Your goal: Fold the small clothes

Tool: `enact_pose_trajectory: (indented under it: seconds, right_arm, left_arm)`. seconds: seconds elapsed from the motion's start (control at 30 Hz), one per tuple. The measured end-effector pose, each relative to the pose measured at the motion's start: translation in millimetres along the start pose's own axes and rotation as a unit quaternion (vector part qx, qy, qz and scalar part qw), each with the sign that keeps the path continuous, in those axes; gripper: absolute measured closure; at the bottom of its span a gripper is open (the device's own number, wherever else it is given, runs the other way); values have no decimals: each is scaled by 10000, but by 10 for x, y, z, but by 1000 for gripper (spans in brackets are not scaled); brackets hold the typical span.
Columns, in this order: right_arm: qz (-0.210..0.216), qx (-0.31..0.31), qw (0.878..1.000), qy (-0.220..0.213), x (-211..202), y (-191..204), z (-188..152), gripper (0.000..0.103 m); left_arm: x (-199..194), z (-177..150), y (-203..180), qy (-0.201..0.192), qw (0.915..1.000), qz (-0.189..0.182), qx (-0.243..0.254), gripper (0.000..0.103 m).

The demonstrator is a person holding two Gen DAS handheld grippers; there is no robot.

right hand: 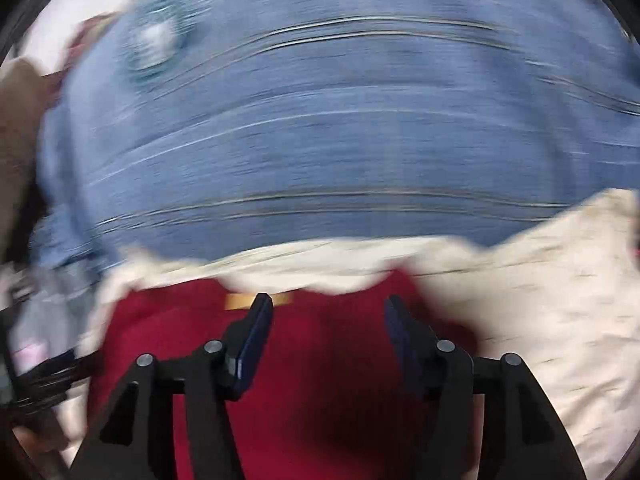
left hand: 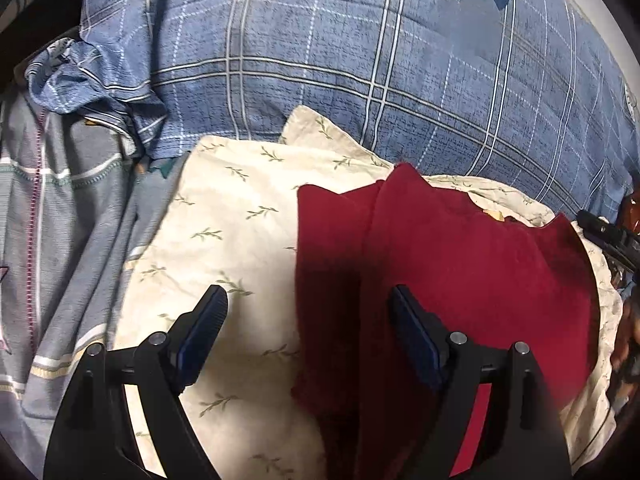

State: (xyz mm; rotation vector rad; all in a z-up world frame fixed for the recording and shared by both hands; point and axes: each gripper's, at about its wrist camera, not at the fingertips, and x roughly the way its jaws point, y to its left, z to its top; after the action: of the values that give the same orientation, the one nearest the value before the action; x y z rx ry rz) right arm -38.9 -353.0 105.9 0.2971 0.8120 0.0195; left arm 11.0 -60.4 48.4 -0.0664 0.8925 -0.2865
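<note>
A dark red garment [left hand: 460, 256] lies folded on a cream cloth with a green leaf print [left hand: 224, 216]. My left gripper [left hand: 308, 300] is open just above the garment's left edge, one finger over the cream cloth and one over the red fabric. In the blurred right wrist view the red garment [right hand: 320, 380] fills the bottom, with a tan label [right hand: 240, 301] near its far edge. My right gripper [right hand: 326, 308] is open and empty over it. The right gripper also shows as a black shape at the right edge of the left wrist view [left hand: 608, 232].
A blue plaid bedcover [left hand: 360, 64] lies beyond the cream cloth, also in the right wrist view [right hand: 340, 128]. A crumpled blue plaid cloth [left hand: 92, 76] and a grey striped cloth [left hand: 68, 216] lie at the left.
</note>
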Motion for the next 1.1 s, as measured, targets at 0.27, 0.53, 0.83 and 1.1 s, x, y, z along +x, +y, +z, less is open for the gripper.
enact_pose_trajectory:
  seconds: [0.27,0.53,0.83,1.1]
  right_arm:
    - [1102,-590,9890,785,842,1355,-14,42]
    - [175,-1250,9855,1133,1277,1685,-138,97]
    - [446,-1377,9813,1267,1408,1871,-161,102]
    - [798,-783,9906,784,893,1640,-108,38]
  left_arm:
    - [-412,-231,155,73,9998,85,-165,20]
    - [-214,-340,295,256,9990,-47,-371,20]
    - [-237,-275,402,120,9991,44,-406,20]
    - [-282,-265,419,59,9991,90,-401,20]
